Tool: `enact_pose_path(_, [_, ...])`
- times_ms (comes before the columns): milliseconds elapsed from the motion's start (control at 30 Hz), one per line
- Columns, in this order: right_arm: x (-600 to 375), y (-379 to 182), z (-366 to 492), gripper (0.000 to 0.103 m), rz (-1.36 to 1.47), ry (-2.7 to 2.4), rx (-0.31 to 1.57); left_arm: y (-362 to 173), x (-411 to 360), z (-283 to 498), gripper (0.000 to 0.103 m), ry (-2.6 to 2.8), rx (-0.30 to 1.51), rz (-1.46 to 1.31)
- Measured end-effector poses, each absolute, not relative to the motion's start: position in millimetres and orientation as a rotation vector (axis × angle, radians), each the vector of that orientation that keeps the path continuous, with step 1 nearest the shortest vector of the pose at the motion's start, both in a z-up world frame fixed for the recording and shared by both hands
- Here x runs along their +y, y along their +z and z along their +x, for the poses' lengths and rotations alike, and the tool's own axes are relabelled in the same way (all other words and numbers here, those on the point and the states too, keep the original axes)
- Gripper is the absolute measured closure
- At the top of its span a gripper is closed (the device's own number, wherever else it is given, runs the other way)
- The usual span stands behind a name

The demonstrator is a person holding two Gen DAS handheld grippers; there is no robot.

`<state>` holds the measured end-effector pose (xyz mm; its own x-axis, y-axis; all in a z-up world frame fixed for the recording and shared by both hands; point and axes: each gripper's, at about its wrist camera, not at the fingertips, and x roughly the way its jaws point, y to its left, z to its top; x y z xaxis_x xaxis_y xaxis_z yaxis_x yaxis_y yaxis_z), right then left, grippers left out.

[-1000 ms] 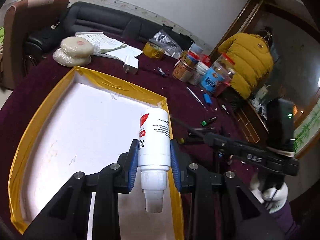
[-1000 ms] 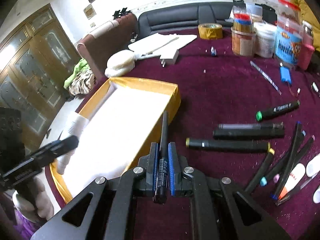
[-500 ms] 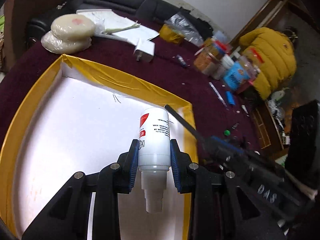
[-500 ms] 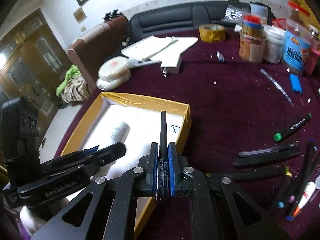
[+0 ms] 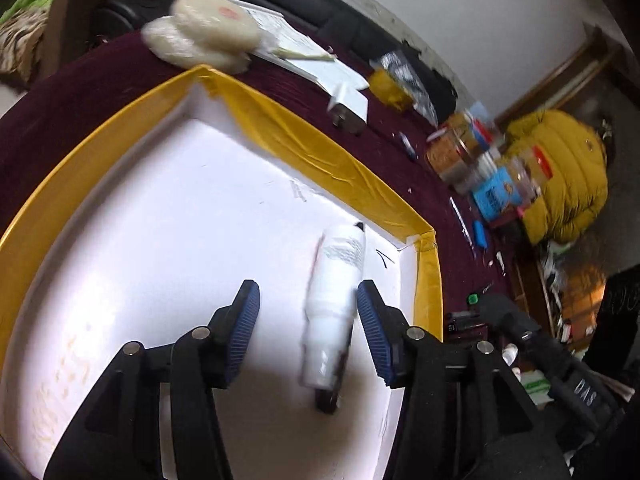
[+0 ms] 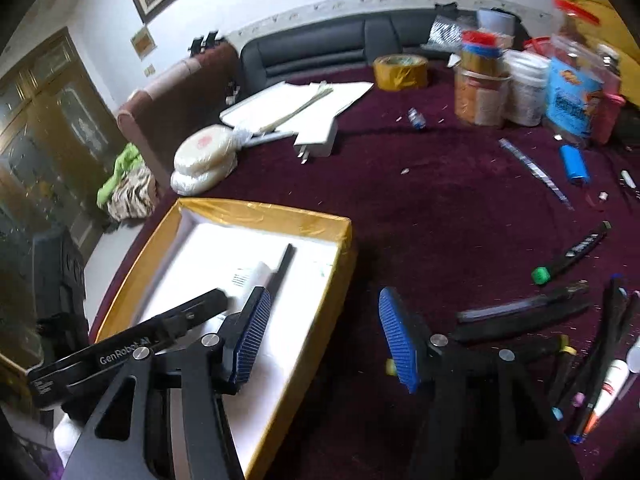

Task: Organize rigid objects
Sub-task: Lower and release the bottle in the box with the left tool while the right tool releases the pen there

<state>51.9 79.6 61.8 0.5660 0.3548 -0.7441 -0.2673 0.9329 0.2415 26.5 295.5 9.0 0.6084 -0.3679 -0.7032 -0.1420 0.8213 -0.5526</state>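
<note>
The left gripper (image 5: 308, 334) is opening, its blue pads clear of the white bottle (image 5: 336, 308), a blurred ribbed-neck cylinder lying in the yellow-rimmed tray (image 5: 312, 152). A slim black marker (image 6: 280, 270) lies beside it. The right gripper (image 6: 324, 336) is opening too, empty.

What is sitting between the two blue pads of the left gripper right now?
In the left wrist view, the white bottle lies in the yellow-edged box between the opening left gripper pads, near the right pad, with a black pen under it.
</note>
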Motion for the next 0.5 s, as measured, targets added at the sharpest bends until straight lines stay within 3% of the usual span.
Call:
enact_pose_path(333, [7.7, 86.9, -10.4, 0.051, 0.047, 0.234, 0.718, 8.6, 292.7, -18.2, 0.049, -0.113, 0.875, -0.667])
enact_pose_path(400, [-6.2, 91.7, -23.0, 0.045, 0.000, 0.163, 0.642, 11.6, 291.9, -16.9, 0.049, -0.113, 0.881, -0.673])
enact_pose_path(467, [-22.9, 94.8, -32.3, 0.022, -0.022, 0.111, 0.569, 24.4, 287.2, -20.2, 0.049, -0.111, 0.849, -0.654])
enact_pose_path(500, [-35.0, 95.3, -33.9, 0.022, -0.013, 0.093, 0.552, 31.9, 283.3, -23.1, 0.048, -0.116, 0.833, -0.638])
